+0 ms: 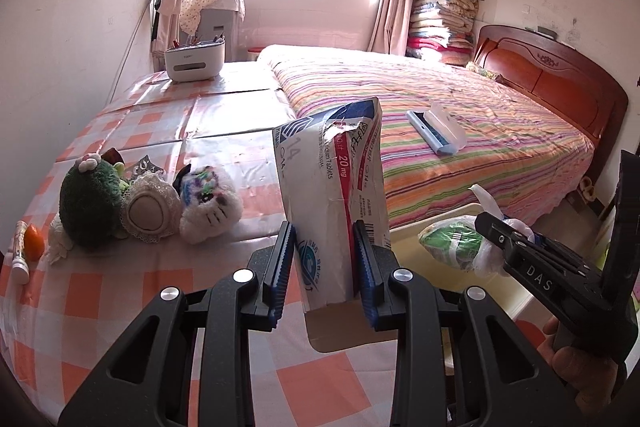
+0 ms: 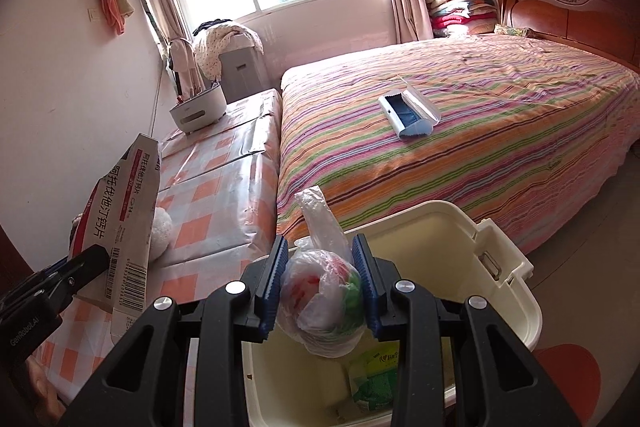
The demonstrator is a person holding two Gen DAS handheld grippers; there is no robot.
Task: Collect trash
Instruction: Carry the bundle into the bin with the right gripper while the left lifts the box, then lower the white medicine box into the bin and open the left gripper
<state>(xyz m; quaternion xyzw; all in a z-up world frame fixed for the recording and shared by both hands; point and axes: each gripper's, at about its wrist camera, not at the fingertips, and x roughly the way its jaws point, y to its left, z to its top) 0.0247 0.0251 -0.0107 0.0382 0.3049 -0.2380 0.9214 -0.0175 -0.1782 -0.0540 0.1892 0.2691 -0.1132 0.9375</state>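
My left gripper is shut on a crumpled white, red and blue tablet box, held upright over the checkered table; the box also shows at the left of the right wrist view. My right gripper is shut on a knotted clear plastic bag of wrappers, hanging over the open cream bin. In the left wrist view the bag and the right gripper are at the right, above the bin's rim. A green and white packet lies inside the bin.
Plush toys and a small tube sit on the checkered table. A white organiser stands at its far end. The striped bed beside it carries a blue and white case.
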